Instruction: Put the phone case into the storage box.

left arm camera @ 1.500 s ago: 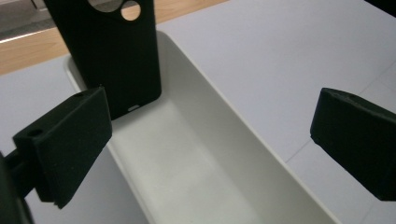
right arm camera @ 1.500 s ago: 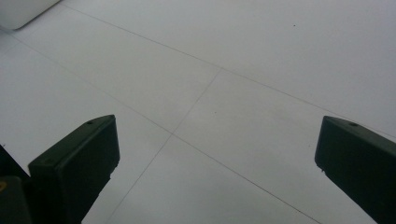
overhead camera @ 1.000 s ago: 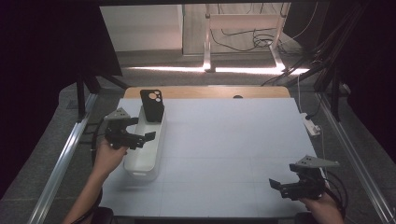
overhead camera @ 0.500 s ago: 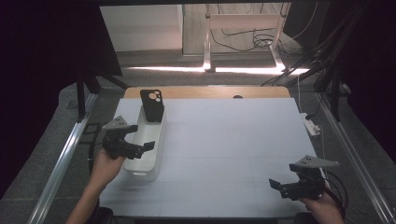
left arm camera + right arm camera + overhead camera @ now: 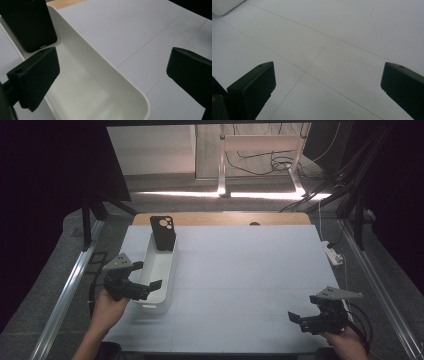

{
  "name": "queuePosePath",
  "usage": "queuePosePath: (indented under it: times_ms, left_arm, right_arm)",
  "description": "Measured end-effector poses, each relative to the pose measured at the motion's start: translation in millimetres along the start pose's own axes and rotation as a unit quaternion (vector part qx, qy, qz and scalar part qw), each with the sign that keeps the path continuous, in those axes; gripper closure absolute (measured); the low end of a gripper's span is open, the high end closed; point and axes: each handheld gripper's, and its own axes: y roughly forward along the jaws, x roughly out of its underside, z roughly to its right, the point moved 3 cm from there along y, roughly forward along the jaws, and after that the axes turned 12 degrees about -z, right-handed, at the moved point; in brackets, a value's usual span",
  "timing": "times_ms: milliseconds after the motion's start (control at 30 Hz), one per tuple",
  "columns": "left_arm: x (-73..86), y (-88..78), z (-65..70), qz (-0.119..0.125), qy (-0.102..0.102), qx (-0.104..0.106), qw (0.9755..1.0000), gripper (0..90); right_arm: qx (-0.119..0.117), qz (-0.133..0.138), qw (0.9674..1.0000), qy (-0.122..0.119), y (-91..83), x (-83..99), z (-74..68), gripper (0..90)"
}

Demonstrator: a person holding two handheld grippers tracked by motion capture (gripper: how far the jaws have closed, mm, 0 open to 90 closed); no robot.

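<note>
Here the left gripper [image 5: 150,287] gapes wide over the white bin [image 5: 159,270]; the phone [image 5: 27,22] is cut off.

The counter [image 5: 250,270] is covered by a pale, matt sheet scored with thin grid lines, and a strip of bare wood [image 5: 225,218] is left showing along its far edge. Metal rails [image 5: 65,295] are seen running beside the counter on both sides, above grey carpeted floor [image 5: 40,320]. Beyond the counter's far edge a bright band of light [image 5: 225,195] is cast across the floor, where a white table leg [image 5: 221,165] and loose black cables [image 5: 260,160] are lit. A white power strip [image 5: 334,254] is laid just off the counter's right edge. Dark drapes [image 5: 45,180] are hung to either side of the counter, and the room there is lost in shadow.
</note>
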Motion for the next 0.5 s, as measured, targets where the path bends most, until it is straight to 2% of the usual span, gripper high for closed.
queuePosePath:
  times_ms: [500]
  left_arm:
    - [21.1,-13.0,12.5,0.010,-0.007,-0.016,0.9998,0.0]
  right_arm:
    - [0.001,0.001,1.0000,0.002,-0.3,0.1,0.2,0.0]
